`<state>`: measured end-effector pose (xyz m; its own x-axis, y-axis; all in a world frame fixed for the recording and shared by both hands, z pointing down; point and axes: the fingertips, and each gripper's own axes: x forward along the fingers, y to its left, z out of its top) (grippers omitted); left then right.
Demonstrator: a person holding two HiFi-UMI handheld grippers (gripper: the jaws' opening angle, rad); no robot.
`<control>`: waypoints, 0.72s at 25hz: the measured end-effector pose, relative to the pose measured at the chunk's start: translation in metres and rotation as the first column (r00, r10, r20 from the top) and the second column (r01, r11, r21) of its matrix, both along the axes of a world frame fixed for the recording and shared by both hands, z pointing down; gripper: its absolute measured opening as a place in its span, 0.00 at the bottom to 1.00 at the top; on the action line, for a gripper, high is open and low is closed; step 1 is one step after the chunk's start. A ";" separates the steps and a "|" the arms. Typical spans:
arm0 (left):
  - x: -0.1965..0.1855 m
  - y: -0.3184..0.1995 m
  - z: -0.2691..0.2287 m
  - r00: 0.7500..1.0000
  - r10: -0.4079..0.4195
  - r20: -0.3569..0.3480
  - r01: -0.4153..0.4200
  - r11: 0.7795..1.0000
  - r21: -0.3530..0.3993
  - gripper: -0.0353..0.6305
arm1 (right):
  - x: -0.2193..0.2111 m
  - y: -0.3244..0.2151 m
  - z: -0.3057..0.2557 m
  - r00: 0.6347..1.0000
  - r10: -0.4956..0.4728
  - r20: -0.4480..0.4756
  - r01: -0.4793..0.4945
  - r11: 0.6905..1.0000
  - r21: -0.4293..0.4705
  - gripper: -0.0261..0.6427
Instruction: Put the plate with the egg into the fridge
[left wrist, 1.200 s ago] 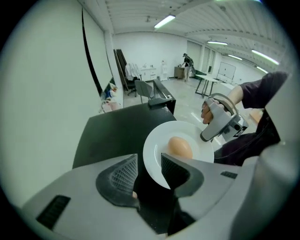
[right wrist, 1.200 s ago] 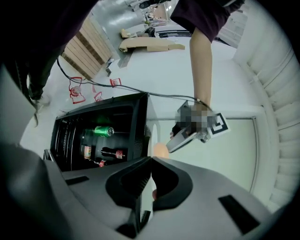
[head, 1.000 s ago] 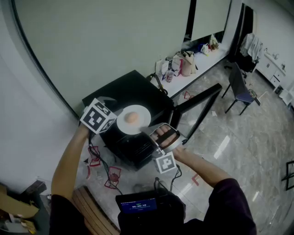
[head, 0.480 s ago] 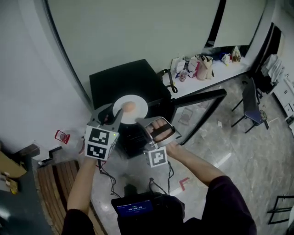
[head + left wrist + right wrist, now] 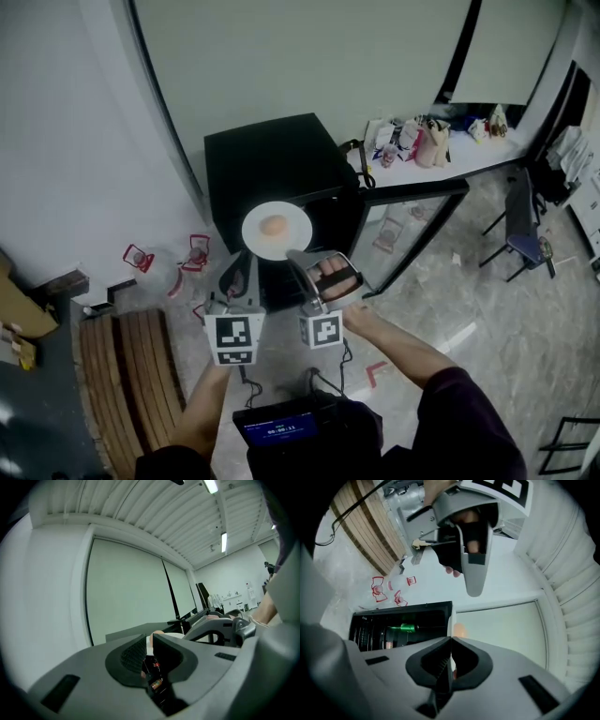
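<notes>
Black fridge (image 5: 272, 155), door open. Right tool (image 5: 292, 255) pinched tight on the rim of the white plate (image 5: 296, 236), held level at the fridge's open front. Left tool (image 5: 247, 262): jaws just been closing, narrow gap remains, plate rim between them; contact unclear. Egg (image 5: 274, 225) mid-plate.

A dark maroon sleeve (image 5: 469, 417) covers the right arm, and the grey left gripper (image 5: 246, 264) and right gripper (image 5: 294, 255) have black pads (image 5: 133, 653) and white cubes (image 5: 233, 337) with black square markers.
</notes>
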<state>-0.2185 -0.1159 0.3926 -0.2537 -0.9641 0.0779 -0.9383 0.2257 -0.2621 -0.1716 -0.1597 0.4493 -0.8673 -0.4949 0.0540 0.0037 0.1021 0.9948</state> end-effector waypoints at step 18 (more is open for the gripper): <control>0.023 0.029 0.080 0.980 -0.092 -0.178 0.095 0.995 0.007 0.07 | 0.038 0.025 0.066 0.999 -0.034 -0.020 0.035 0.999 0.041 0.06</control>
